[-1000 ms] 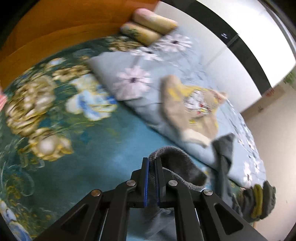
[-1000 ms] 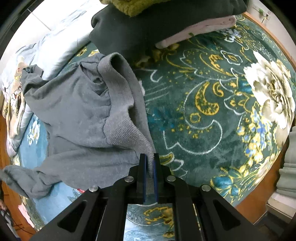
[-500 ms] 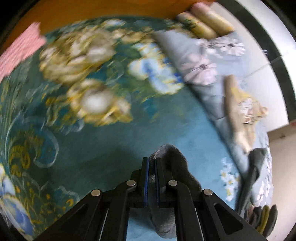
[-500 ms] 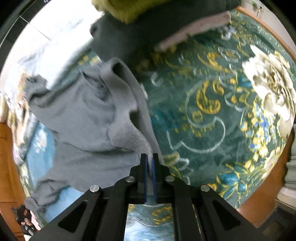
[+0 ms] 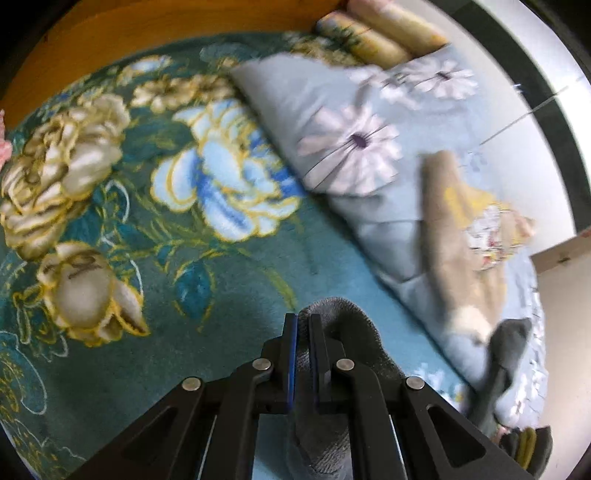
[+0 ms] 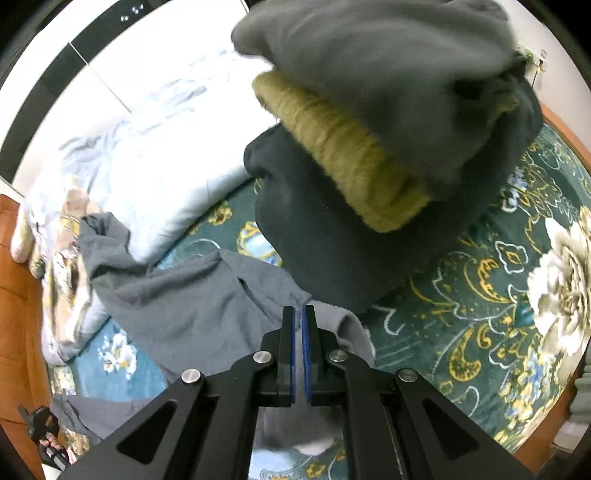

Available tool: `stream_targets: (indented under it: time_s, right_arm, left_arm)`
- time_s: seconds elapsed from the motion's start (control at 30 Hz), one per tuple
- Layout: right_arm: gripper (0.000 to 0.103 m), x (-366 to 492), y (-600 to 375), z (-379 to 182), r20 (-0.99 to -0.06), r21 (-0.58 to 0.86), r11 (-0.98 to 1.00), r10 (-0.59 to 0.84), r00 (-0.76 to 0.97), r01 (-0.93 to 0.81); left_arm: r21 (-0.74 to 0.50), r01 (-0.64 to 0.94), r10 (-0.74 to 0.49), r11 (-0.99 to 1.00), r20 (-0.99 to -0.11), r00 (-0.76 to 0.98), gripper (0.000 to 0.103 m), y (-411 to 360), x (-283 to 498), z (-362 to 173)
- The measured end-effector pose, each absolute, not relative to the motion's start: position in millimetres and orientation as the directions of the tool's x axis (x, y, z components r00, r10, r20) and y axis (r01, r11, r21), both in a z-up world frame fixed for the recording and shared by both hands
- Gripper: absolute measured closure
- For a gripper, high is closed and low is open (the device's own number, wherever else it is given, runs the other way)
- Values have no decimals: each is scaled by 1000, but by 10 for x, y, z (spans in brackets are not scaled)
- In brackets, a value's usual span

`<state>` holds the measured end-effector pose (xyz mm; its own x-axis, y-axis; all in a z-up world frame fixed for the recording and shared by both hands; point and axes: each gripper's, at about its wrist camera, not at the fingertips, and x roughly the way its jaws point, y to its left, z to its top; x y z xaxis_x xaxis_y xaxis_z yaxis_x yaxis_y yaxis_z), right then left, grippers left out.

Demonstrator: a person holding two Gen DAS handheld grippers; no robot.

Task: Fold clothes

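The soft, limp grey knit sweatshirt, sprawled over the teal floral bedspread at the right view's lower left, is pinched at ribbed edges by the left gripper and seemingly the narrow-jawed right gripper; I judge it light, best gripped along hems.

Under me lies a dark teal floral bedspread with big cream and blue blooms. At its far edge I see an orange wooden bed frame. To the right lies a pale blue quilt with daisies, and beyond it a white wall, perhaps a wardrobe front, crossed by a dark band.
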<state>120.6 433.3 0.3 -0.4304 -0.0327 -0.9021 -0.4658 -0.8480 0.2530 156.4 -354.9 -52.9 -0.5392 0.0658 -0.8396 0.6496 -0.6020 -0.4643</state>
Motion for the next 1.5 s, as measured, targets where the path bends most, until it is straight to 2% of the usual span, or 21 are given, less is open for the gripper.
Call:
stream_targets:
  time_s: [0.17, 0.37, 0.4, 0.47, 0.5, 0.53, 0.57, 0.67, 0.7, 0.87, 1.0, 1.2, 1.37, 1.43, 1.5]
  right_arm:
    - [100, 1189, 4249, -208, -915, 240, -855, -41, -401, -460]
    - [99, 1542, 4199, -279, -925, 256, -852, -80, -370, -456]
    - [95, 1616, 4181, -306, -930, 251, -856, -83, -359, -452]
    - [80, 1774, 4164, -376, -939, 245, -854, -91, -333, -458]
    - [68, 1860, 4165, -420, -943, 245, -849, -97, -318, -468]
    - [64, 1987, 4186, -475, -942, 266, -828, -116, -313, -494]
    - [64, 2112, 4208, -537, -939, 292, -799, -137, -315, -525]
    - [64, 2479, 4269, -727, -928, 358, -703, -193, -319, -615]
    - [64, 2623, 4287, -823, -922, 380, -657, -217, -320, -651]
    - [64, 3006, 4284, -1136, -890, 454, -506, -293, -349, -733]
    - [63, 3134, 4265, -1280, -845, 521, -367, -351, -404, -770]
    - [63, 3239, 4224, -1401, -819, 546, -265, -369, -439, -795]
    - [63, 3245, 4164, -1431, -809, 557, -248, -376, -451, -793]
    - [63, 3242, 4134, -1460, -805, 561, -239, -382, -454, -793]
    - [63, 3243, 4107, -1507, -800, 563, -219, -388, -458, -797]
  left_arm:
    - [-451, 670, 75, -589, -857, -510, 97, -3561, 1377, -683]
    - [-506, 644, 90, -574, -820, -565, 97, -3613, 1676, -553]
    - [-509, 649, 87, -566, -819, -567, 97, -3639, 1737, -541]
    - [-521, 668, 94, -531, -820, -564, 96, -3697, 1875, -571]
    - [-528, 677, 101, -512, -820, -563, 96, -3725, 1945, -591]
    - [-535, 687, 108, -492, -820, -562, 94, -3749, 2016, -609]
    - [-544, 694, 114, -472, -818, -563, 91, -3769, 2089, -623]
    - [-550, 729, 88, -407, -818, -568, 69, -3836, 2313, -606]
    - [-561, 734, 85, -384, -813, -576, 66, -3844, 2366, -578]
    - [-562, 697, 189, -445, -820, -541, 62, -3605, 2031, -459]
    - [-503, 727, 277, -468, -864, -420, 61, -3300, 1506, -716]
    - [-326, 849, 254, -415, -938, -236, 64, -3187, 1053, -1198]
    - [-227, 893, 221, -388, -964, -150, 64, -3130, 1019, -1260]
    - [-194, 896, 199, -398, -972, -123, 68, -3109, 1008, -1267]
    - [-165, 899, 181, -405, -979, -98, 77, -3096, 1004, -1276]
